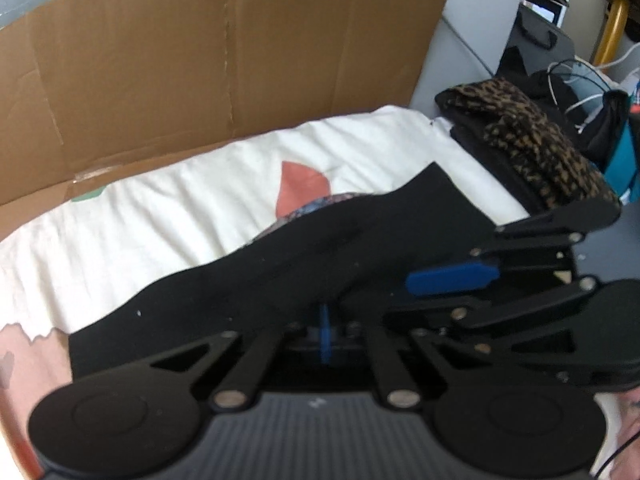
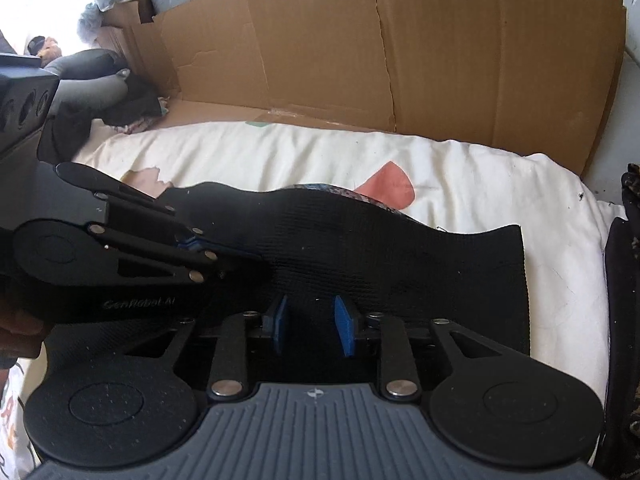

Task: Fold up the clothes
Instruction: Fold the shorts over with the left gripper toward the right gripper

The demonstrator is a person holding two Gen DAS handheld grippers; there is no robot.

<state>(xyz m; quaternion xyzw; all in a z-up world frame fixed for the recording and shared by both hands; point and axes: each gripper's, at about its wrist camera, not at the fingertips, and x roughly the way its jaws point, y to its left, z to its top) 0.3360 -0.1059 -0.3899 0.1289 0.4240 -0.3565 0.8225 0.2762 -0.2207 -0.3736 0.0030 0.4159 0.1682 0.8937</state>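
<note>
A black garment [image 1: 320, 248] lies folded on the white bedsheet [image 1: 160, 208], with a patterned lining edge [image 1: 316, 204] showing at its far side. My left gripper [image 1: 326, 334] is shut on the garment's near edge, its blue pads pressed together. My right gripper [image 2: 310, 322] is open, its blue pads [image 2: 344, 324] apart over the near edge of the black garment [image 2: 380, 248]. In the left wrist view the right gripper [image 1: 452, 280] comes in from the right. In the right wrist view the left gripper [image 2: 224, 250] comes in from the left, pinching the cloth.
A brown cardboard sheet [image 1: 200, 68] stands behind the bed. A stack of folded clothes with a leopard-print piece [image 1: 536, 148] on top sits at the right end. Cables and bags [image 1: 592, 96] lie beyond it. Dark clothing [image 2: 120, 96] is heaped at the far left.
</note>
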